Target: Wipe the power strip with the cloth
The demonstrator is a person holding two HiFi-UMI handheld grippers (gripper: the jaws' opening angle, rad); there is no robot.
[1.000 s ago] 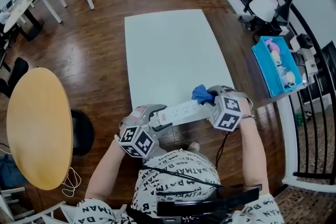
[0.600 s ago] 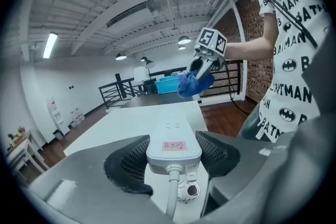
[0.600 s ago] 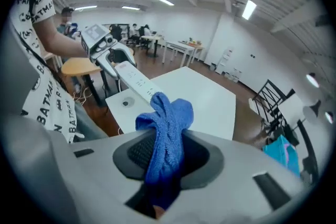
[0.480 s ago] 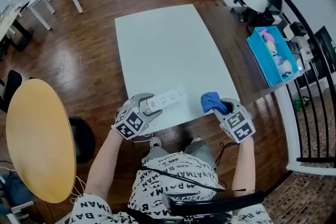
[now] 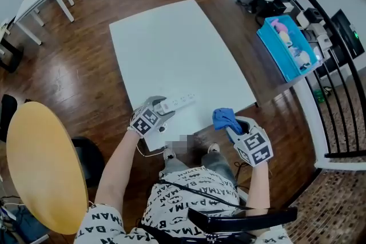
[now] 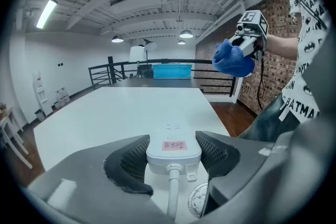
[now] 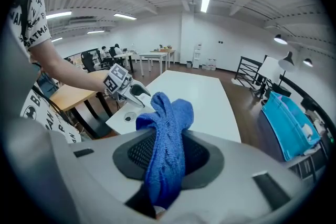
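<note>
The white power strip (image 5: 177, 103) lies near the front edge of the white table (image 5: 171, 48); its cord end (image 6: 173, 147) sits between the jaws of my left gripper (image 5: 162, 108), which is shut on it. A pink label shows on the strip's near end. The blue cloth (image 5: 225, 118) is bunched in my right gripper (image 5: 230, 126), shut on it, off the table's front right corner and apart from the strip. In the right gripper view the cloth (image 7: 167, 139) hangs between the pads, and the left gripper (image 7: 126, 89) shows beyond. The left gripper view shows the cloth (image 6: 232, 59) to the upper right.
A blue bin (image 5: 284, 47) with small items stands on a dark table to the right, by a black railing (image 5: 337, 100). A round yellow table (image 5: 37, 163) is at the left. A grommet hole (image 6: 198, 199) sits in the table by the strip's cord.
The left gripper has lowered the power strip onto the table near its front edge. The right gripper with the cloth has drawn away from the strip, to the right and off the table.
</note>
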